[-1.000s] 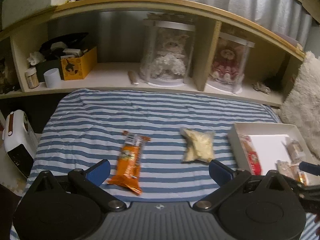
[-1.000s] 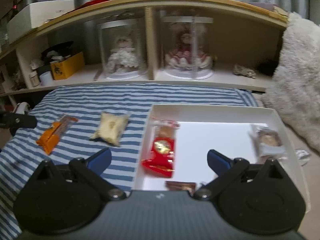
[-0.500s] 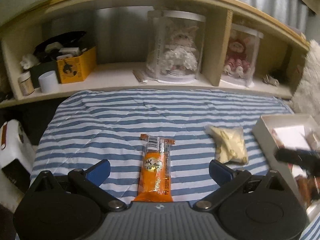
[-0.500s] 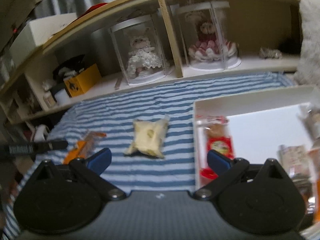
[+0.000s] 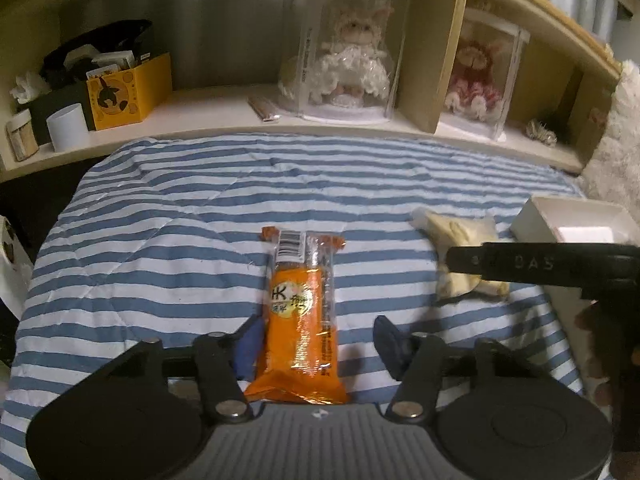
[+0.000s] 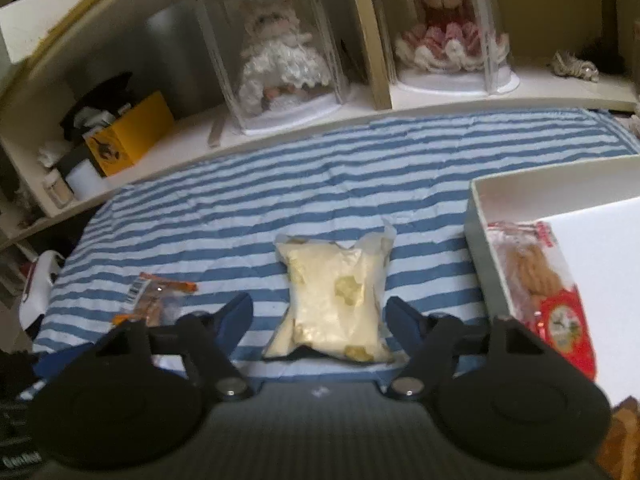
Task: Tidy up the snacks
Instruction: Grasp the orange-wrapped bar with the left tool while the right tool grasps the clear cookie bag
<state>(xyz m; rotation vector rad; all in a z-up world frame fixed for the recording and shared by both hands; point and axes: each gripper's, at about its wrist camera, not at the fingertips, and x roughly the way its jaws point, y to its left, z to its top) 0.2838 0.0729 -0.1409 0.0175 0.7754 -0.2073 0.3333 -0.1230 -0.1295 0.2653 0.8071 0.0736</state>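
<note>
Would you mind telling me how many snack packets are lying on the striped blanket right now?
2: the orange packet lies toward the blanket's left, the pale yellow packet beside the white box. None appear hidden.

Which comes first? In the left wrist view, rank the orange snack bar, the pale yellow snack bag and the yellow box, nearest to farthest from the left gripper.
1. Orange snack bar: between the closing jaws of the left gripper.
2. Pale yellow snack bag: on the striped cover, to the right.
3. Yellow box: far-left shelf.
</note>
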